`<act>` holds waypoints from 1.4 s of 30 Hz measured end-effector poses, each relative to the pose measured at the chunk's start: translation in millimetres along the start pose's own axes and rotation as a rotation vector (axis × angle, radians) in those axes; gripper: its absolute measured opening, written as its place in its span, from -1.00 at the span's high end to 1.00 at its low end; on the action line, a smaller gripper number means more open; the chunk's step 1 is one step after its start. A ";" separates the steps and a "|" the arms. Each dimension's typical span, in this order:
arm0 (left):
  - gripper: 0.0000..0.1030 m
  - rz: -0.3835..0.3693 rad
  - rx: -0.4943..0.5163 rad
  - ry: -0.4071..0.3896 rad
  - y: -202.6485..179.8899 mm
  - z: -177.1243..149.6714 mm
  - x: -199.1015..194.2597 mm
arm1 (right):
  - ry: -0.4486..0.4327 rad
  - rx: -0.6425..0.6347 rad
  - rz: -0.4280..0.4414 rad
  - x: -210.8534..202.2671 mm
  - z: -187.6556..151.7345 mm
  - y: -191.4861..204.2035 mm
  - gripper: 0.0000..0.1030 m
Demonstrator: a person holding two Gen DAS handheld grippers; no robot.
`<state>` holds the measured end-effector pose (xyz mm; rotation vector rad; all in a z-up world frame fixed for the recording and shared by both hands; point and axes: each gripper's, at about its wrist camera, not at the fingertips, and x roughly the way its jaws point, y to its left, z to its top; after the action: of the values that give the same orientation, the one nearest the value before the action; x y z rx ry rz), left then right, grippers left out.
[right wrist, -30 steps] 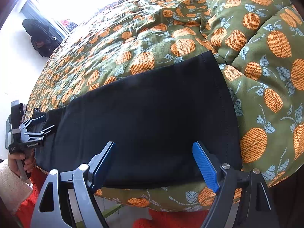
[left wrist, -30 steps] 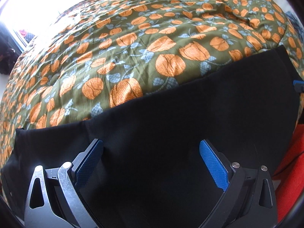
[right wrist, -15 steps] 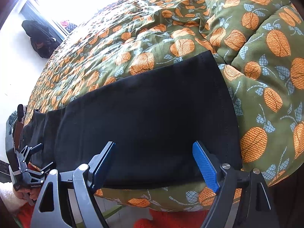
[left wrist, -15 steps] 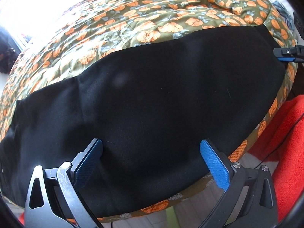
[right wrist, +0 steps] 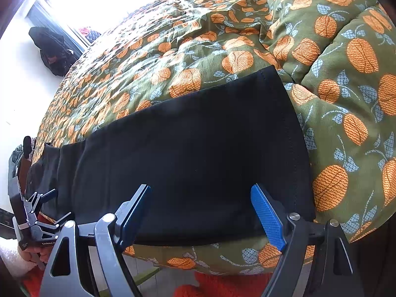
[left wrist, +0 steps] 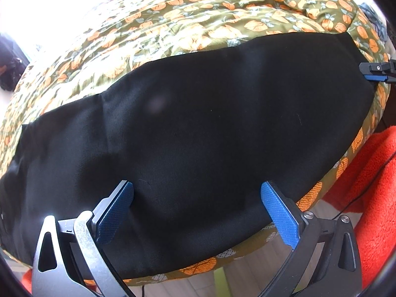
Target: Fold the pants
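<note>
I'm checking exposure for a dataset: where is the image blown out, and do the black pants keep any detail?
Left wrist view: window corner is blown out white; pants are nearly featureless black with a faint hazy spot. Right wrist view: window is also clipped, but the pants' hem stitching shows; fisheye bends the quilt.

The left gripper has drawn back toward the near edge of the bed: a second ago its wrist view was filled by the black pants with only their far edge showing, and now the whole folded strip is in sight, together with the quilt's near border, the floor and the orange rug (all previously hidden). In the right wrist view, it has moved from beside the pants' left end down to the lower left corner.
</note>
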<state>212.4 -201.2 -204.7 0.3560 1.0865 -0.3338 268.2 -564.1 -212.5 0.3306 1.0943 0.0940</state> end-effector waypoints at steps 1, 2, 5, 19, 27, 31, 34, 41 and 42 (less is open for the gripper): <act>-0.98 0.000 0.001 -0.002 -0.4 -0.7 0.1 | 0.001 0.000 0.000 0.1 -0.1 -0.1 -0.59; -0.98 0.000 0.002 -0.002 -0.1 -0.4 0.9 | 0.001 0.000 -0.001 0.1 -0.3 0.2 -0.59; -0.98 0.001 0.002 -0.002 0.1 -1.5 1.7 | 0.001 0.000 0.000 0.0 -0.5 0.5 -0.59; -0.99 0.002 0.000 -0.015 -4.0 -6.6 4.3 | -0.003 0.027 0.042 -1.6 -0.6 -4.7 -0.59; -0.99 -0.003 0.001 -0.016 -2.3 -8.8 4.7 | 0.000 0.027 0.025 0.1 0.4 -0.2 -0.65; -0.99 -0.006 0.000 -0.013 0.1 -7.0 5.1 | 0.000 0.025 0.026 2.6 1.3 2.3 -0.67; -0.99 -0.006 0.002 -0.010 0.0 -6.2 5.4 | -0.107 0.128 0.099 -14.3 -1.5 -14.4 -0.58; -0.99 -0.006 0.011 0.000 -1.1 -3.7 7.6 | -0.402 0.549 0.228 -83.7 -30.2 -92.7 -0.52; -0.99 -0.005 0.010 0.001 -1.4 -3.4 8.2 | -0.383 0.570 0.251 -83.9 -32.2 -96.5 -0.52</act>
<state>212.6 -201.7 -213.6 0.3628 1.0872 -0.3438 192.6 -668.4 -183.8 0.9583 0.6765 -0.0617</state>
